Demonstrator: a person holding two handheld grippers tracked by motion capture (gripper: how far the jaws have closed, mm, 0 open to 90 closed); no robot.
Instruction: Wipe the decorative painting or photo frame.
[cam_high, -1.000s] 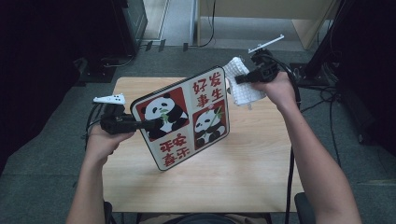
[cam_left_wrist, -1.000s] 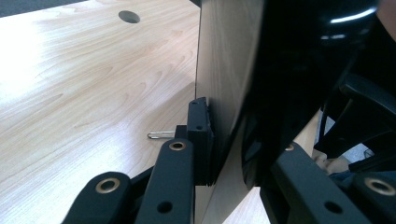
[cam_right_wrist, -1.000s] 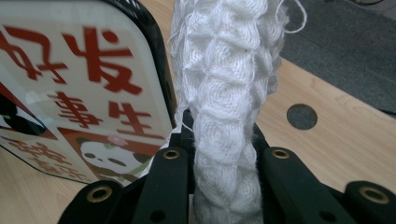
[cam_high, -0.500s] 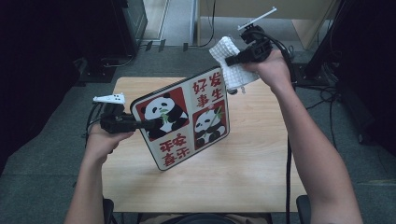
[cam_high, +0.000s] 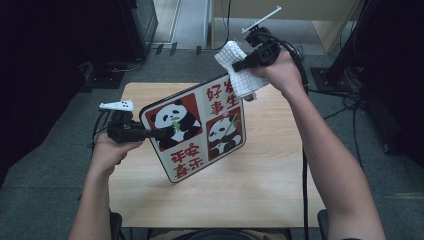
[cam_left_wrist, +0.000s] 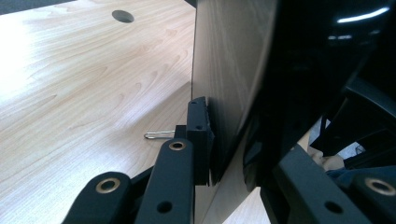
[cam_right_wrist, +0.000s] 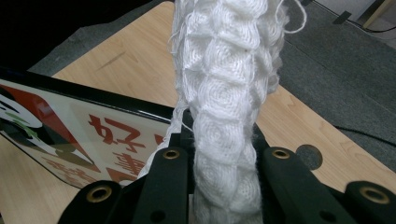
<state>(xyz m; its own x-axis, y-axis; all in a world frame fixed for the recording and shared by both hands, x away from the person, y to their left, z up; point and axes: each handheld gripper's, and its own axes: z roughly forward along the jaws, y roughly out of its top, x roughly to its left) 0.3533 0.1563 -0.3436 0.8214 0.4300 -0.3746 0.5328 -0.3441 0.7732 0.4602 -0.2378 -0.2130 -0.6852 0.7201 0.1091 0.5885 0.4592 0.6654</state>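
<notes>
A glossy panda board (cam_high: 200, 130) with red panels and Chinese characters stands tilted above the wooden table (cam_high: 260, 195). My left gripper (cam_high: 162, 133) is shut on its left edge. In the left gripper view the jaws (cam_left_wrist: 224, 154) clamp the board's rim (cam_left_wrist: 224, 70), whose wooden back faces left. My right gripper (cam_high: 239, 65) is shut on a white knitted cloth (cam_high: 241, 82), which it holds over the board's far right corner. In the right gripper view the cloth (cam_right_wrist: 229, 93) stands bunched between the jaws (cam_right_wrist: 224, 158), with the board (cam_right_wrist: 93, 126) below at left.
The table has a round cable hole (cam_left_wrist: 123, 16) near its far edge, and a thin metal pin (cam_left_wrist: 159, 135) shows by the left jaw. Dark furniture (cam_high: 50, 60) stands at the left. Cables (cam_high: 350, 100) lie on the grey floor at the right.
My right hand has risen and moved farther away with the cloth, now up at the board's top corner. The left hand and the board have stayed put.
</notes>
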